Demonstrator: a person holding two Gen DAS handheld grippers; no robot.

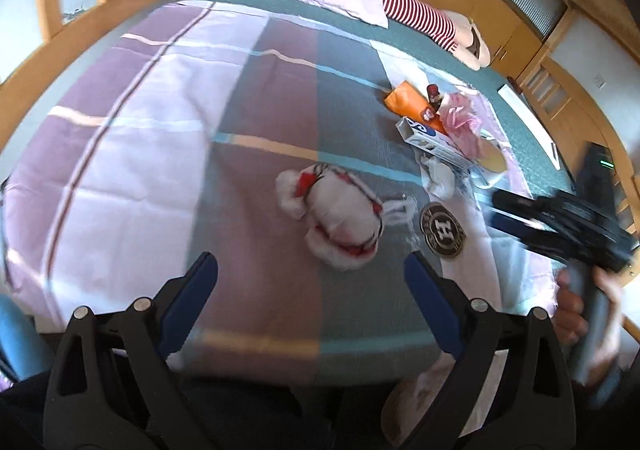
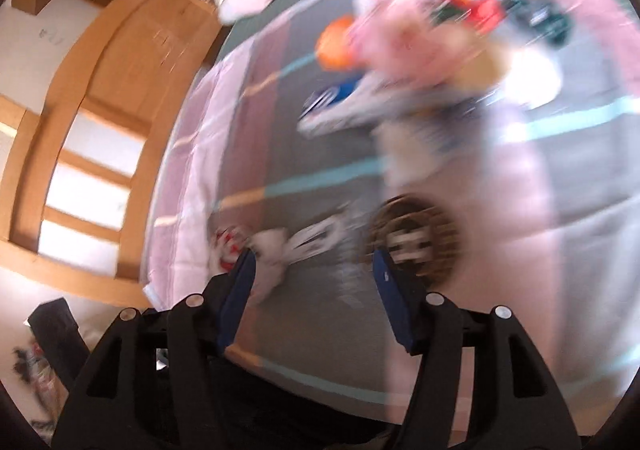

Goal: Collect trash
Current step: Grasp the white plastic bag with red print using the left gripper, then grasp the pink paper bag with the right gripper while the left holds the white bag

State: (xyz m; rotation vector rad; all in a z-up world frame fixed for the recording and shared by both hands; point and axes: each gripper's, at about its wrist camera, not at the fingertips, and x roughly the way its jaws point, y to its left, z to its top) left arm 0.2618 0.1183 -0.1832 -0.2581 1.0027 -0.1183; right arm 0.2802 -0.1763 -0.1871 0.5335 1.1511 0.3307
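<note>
Now, line by line, as both wrist views showed it.

Wrapper look: a crumpled white wrapper (image 1: 340, 218) with red and black print lay on the quilt (image 1: 160, 130); in the right view it was a smeared pale shape (image 2: 280, 246).
Wrapper place: near the middle of the left view, at about 12 o'clock from the left gripper (image 1: 310, 272), just beyond its tips and not touching them.
Wrapper axis: long axis ran from 10 o'clock to 4 o'clock in the left view, with a twisted end at each extreme.
Disc: a round dark disc (image 1: 443, 230) with a pale letter sat just beside the wrapper at its 3 o'clock.
Pile: an orange packet (image 1: 408, 100), a blue-and-white box (image 1: 430, 140), a pink bag (image 1: 460, 114) and a white wad (image 1: 438, 174) lay together at 1 o'clock from the wrapper, well apart from it.
Left gripper: jaws stood wide apart, empty, above the quilt.
Right gripper (image 2: 314, 270): jaws parted, nothing between the pads; the wrapper showed by the left fingertip (image 2: 244, 270) and the disc (image 2: 412, 242) behind the right one, but blur hid whether either touched.
Right hand (image 1: 580, 314): seen at 3 o'clock in the left view, wrapped round its grey handle.
</note>
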